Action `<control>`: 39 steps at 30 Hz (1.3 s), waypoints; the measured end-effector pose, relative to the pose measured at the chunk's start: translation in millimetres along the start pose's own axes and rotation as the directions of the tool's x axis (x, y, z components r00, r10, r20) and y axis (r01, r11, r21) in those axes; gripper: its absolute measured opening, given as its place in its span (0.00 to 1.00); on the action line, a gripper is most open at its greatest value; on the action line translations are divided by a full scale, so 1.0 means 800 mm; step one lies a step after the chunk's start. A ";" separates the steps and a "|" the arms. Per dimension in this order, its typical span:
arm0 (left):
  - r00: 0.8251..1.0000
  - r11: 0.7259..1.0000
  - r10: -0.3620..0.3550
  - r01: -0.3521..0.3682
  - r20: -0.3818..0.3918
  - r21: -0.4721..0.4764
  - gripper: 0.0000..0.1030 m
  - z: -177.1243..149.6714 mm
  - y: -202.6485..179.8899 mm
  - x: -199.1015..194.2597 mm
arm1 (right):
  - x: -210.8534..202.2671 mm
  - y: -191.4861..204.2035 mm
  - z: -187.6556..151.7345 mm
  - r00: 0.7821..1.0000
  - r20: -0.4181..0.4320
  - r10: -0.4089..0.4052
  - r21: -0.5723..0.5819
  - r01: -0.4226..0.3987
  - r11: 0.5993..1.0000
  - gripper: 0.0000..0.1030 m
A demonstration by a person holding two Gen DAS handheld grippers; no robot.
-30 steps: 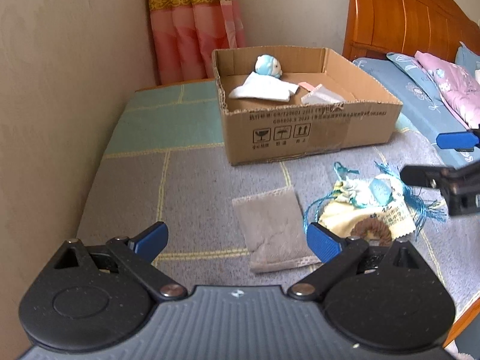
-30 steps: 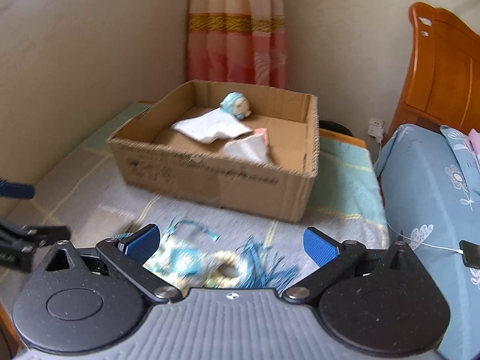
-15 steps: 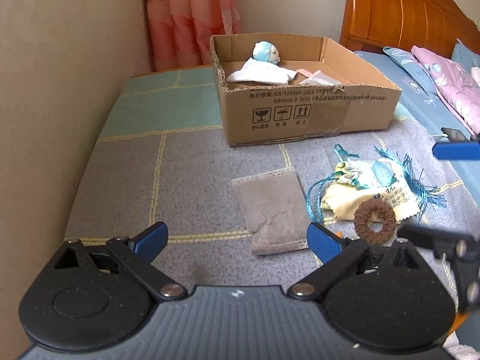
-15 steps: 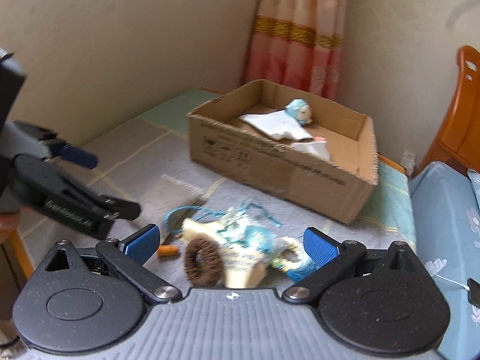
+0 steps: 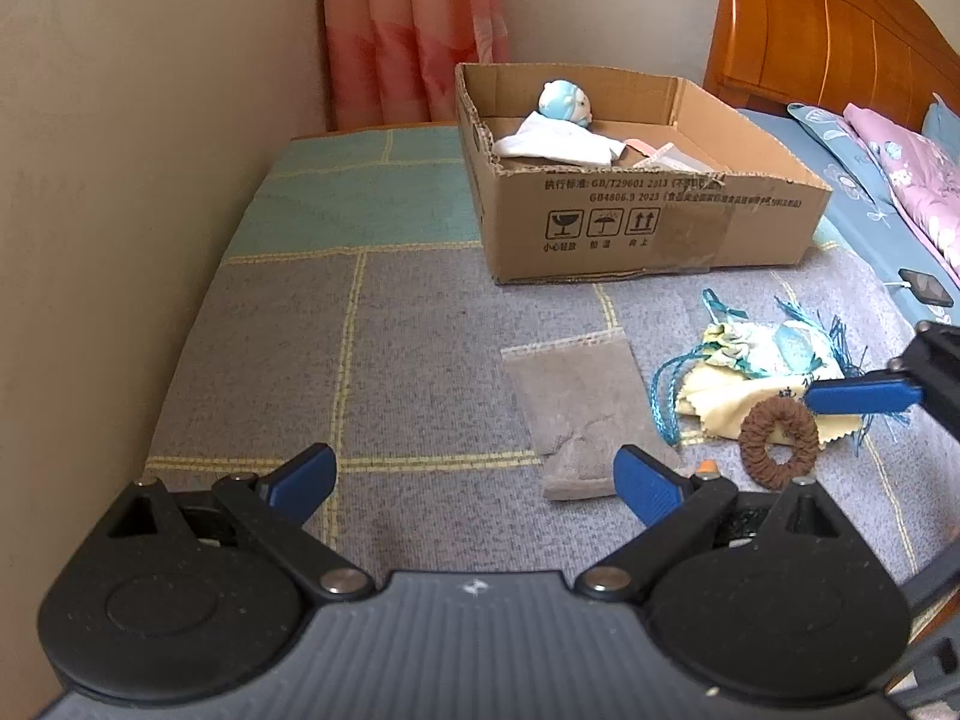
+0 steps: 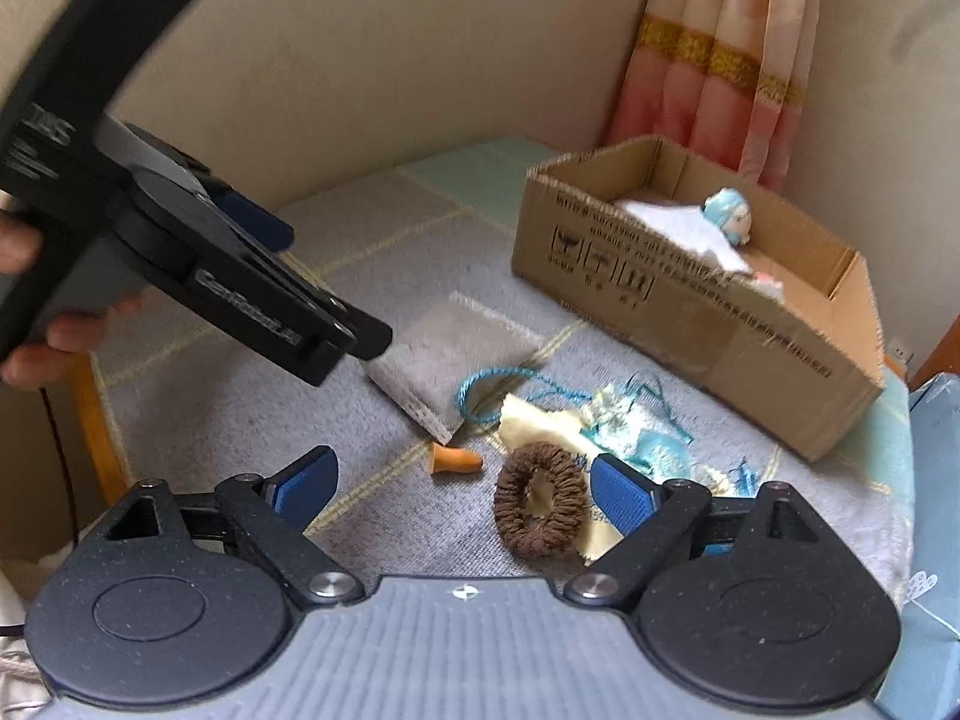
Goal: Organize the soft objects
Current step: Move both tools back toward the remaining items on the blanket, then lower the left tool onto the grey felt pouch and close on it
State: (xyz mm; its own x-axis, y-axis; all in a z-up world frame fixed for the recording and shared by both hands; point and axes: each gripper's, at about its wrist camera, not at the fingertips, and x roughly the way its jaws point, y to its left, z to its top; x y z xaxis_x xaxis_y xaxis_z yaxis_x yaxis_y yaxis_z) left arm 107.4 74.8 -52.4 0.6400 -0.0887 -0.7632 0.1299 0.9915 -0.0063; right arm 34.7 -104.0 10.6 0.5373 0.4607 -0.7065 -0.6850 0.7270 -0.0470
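Observation:
A grey cloth [image 5: 579, 396] lies flat on the grey checked mat, just ahead of my open, empty left gripper [image 5: 474, 483]. To its right lie a brown hair scrunchie [image 5: 778, 443], a yellow cloth [image 5: 732, 405] and a light blue tasselled pouch [image 5: 774, 348]. My right gripper [image 6: 459, 486] is open and empty, low over the mat, with the scrunchie [image 6: 540, 507] between its fingers near the right one. The open cardboard box [image 5: 648, 222] behind holds a white cloth [image 5: 558, 141] and a small blue doll [image 5: 564, 102].
A small orange peg [image 6: 456, 459] lies by the grey cloth's [image 6: 456, 354] near corner. The wall runs along the left of the mat. A bed with blue bedding [image 5: 864, 204] and a wooden headboard [image 5: 840, 42] is at right, with a phone [image 5: 927, 288] on it.
My right gripper has swung down and left toward the scrunchie and now sits low by it. My left gripper has drawn back slightly and stayed open.

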 end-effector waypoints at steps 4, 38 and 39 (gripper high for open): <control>1.000 1.000 0.003 -0.003 -0.002 -0.005 0.96 0.000 0.002 0.001 | 0.016 -0.002 -0.003 0.999 -0.032 0.008 0.013 -0.007 1.000 0.91; 0.994 0.997 -0.070 0.073 -0.087 0.031 0.96 0.008 -0.030 0.052 | 0.031 -0.011 -0.032 0.995 -0.081 0.066 0.063 -0.061 0.996 1.00; 0.994 0.998 -0.061 0.064 -0.090 0.029 0.96 0.008 -0.025 0.052 | 0.031 -0.011 -0.031 0.995 -0.080 0.066 0.063 -0.061 0.996 1.00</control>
State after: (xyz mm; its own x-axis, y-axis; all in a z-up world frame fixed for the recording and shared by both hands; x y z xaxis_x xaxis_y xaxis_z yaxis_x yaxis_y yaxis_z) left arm 136.0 50.8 -80.0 0.5603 -0.1404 -0.8163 0.1924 0.9806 -0.0366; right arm 41.9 -111.8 -24.4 0.4496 0.4657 -0.7623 -0.6843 0.7280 0.0411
